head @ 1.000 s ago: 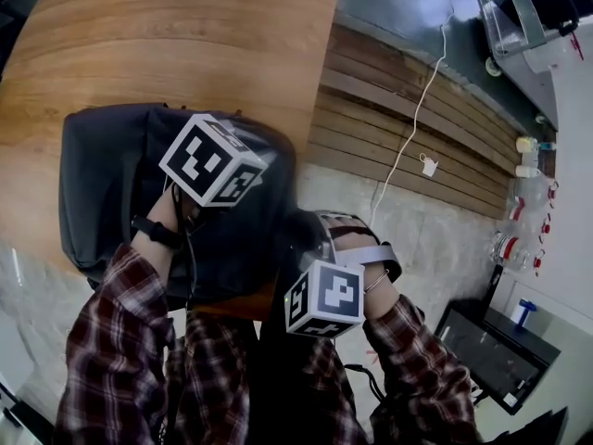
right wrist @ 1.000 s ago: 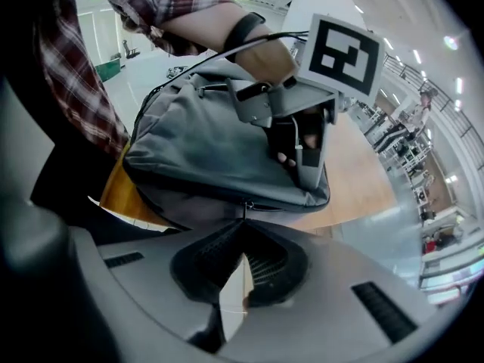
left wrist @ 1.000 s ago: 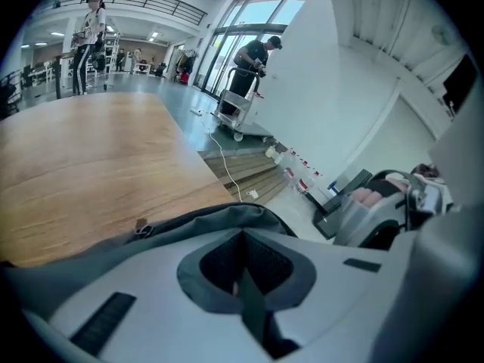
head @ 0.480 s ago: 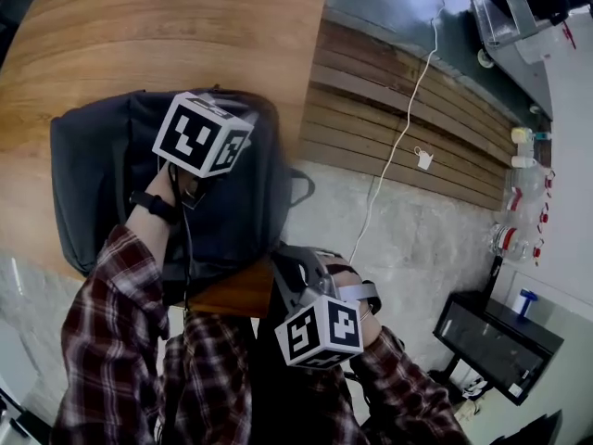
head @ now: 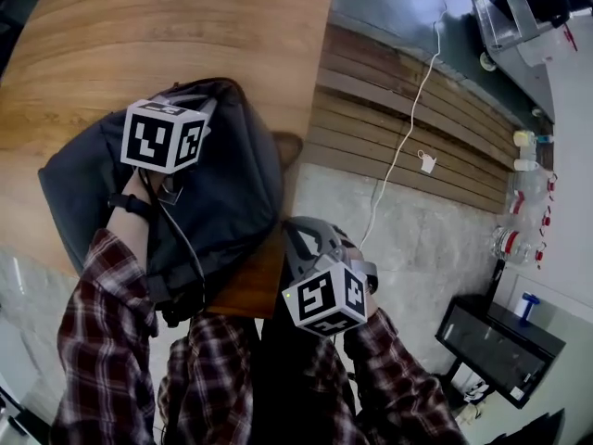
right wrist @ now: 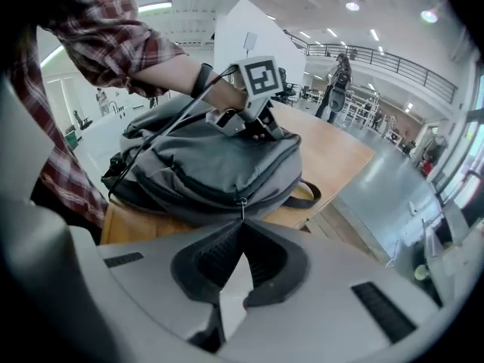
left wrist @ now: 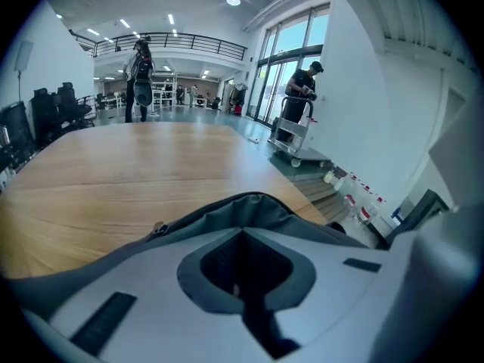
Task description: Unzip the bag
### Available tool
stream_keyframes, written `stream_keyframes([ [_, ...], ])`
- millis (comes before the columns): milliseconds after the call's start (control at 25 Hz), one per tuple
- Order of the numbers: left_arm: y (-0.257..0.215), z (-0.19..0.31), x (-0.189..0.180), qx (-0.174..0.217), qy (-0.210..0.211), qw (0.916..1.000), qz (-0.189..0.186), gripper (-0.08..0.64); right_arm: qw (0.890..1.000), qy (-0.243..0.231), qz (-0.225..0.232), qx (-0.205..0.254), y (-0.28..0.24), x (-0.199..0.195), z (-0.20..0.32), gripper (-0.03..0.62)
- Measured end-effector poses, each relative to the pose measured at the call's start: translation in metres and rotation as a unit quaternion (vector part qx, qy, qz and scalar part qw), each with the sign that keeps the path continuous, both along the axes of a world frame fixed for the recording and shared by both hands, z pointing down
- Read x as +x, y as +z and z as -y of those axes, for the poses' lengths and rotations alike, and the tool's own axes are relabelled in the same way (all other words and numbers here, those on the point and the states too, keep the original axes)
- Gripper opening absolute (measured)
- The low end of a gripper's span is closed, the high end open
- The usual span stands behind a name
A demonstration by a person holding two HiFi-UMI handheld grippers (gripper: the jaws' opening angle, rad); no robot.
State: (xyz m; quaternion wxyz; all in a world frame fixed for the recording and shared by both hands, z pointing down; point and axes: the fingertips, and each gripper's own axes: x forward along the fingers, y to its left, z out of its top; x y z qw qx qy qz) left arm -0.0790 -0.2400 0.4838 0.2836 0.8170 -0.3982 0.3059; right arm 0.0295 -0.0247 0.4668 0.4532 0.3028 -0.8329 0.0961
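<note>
Right gripper view: right tongs point(right wrist: 242, 224) pinch zipper pull point(right wrist: 242, 205) of grey bag point(right wrist: 204, 165); left tongs point(left wrist: 242, 233) pinch bag top.

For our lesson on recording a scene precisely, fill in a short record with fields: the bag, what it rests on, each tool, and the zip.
bag: grey fabric backpack, lying flat
support: brown wooden table, with the backpack near its edge
left tool: jaws together, tips against the backpack's fabric
right tool: jaws shut on the small metal zip pull
zip: no open gap visible along the track in the right gripper view
</note>
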Motion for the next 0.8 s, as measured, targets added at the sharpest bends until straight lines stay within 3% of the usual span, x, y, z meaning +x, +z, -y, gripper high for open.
stream_keyframes([
  [280, 0.007, -0.02, -0.062, 0.026, -0.041, 0.9971, 0.058, 0.005, 0.999, -0.025, -0.016, 0.023, 0.01, -0.008, 0.049, 0.011],
  [560, 0.0, -0.054, -0.1, 0.061, -0.075, 0.9908, 0.095, 0.005, 0.998, -0.05, -0.016, 0.027, 0.008, -0.03, 0.073, 0.009],
  [680, -0.023, -0.063, -0.095, 0.102, -0.048, 0.9893, 0.092, 0.005, 0.998, -0.057, -0.019, 0.027, 0.008, -0.035, 0.074, 0.009],
  [800, -0.057, -0.085, -0.05, 0.124, 0.044, 0.9902, 0.047, 0.005, 0.998, -0.056, -0.015, 0.026, 0.005, -0.035, 0.073, 0.009],
])
